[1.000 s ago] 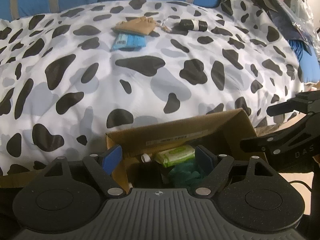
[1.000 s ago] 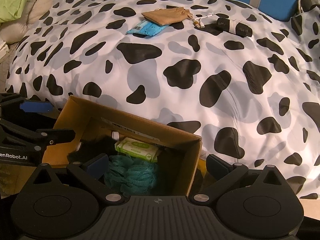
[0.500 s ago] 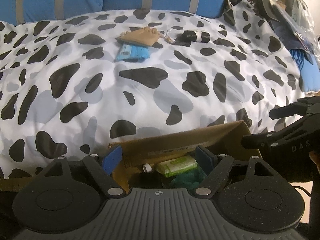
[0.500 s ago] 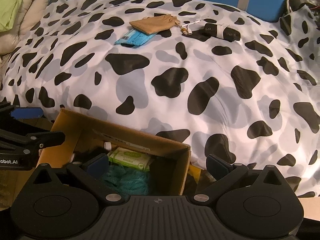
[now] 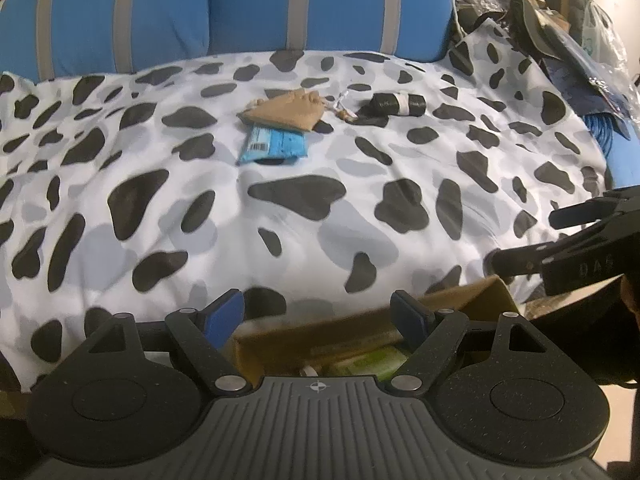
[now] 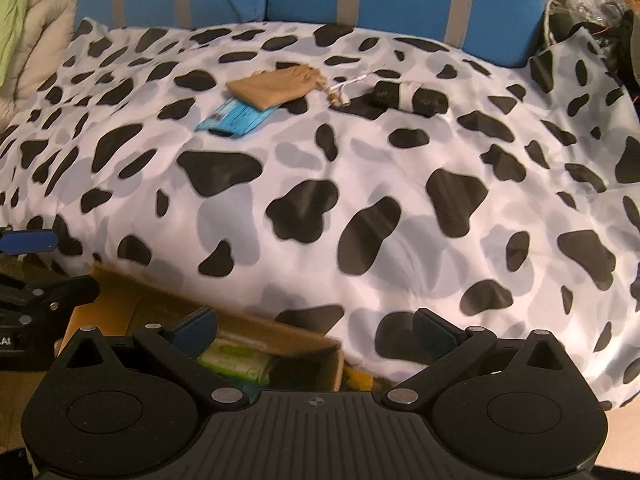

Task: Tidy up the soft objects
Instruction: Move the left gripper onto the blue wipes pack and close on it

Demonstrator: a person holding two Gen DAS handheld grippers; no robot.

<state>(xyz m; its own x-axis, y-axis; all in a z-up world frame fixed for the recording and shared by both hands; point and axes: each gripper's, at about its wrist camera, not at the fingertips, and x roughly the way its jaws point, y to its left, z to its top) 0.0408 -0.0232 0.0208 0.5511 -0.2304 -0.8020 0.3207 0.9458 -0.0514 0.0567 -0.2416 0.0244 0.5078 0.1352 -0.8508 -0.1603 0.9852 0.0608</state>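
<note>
- left wrist view: cow-print black, grey and white duvet (image 5: 280,216) fills the frame, blue cushions with grey stripes (image 5: 248,12) behind it.
- far across the duvet lie a tan drawstring cloth pouch (image 5: 286,112), a flat blue plastic packet (image 5: 274,146) just in front of it and partly under it, and a rolled black fabric bundle with a white band (image 5: 396,105) well to their right.
- my left gripper (image 5: 320,316) hangs with its blue-padded jaws wide apart and nothing between them, over the open brown cardboard box (image 5: 460,300); a green wipes pack (image 5: 372,364) shows inside.
- my right gripper (image 5: 520,240) reaches in from the right edge, jaws parted.
- right wrist view: my right gripper (image 6: 316,326) is spread wide and empty above the box's (image 6: 132,304) near corner, wipes pack (image 6: 236,356) below.
- pouch (image 6: 276,86), packet (image 6: 236,118) and bundle (image 6: 408,96) rest far off on the duvet (image 6: 360,200).
- my left gripper (image 6: 40,264) enters at the left edge.
</note>
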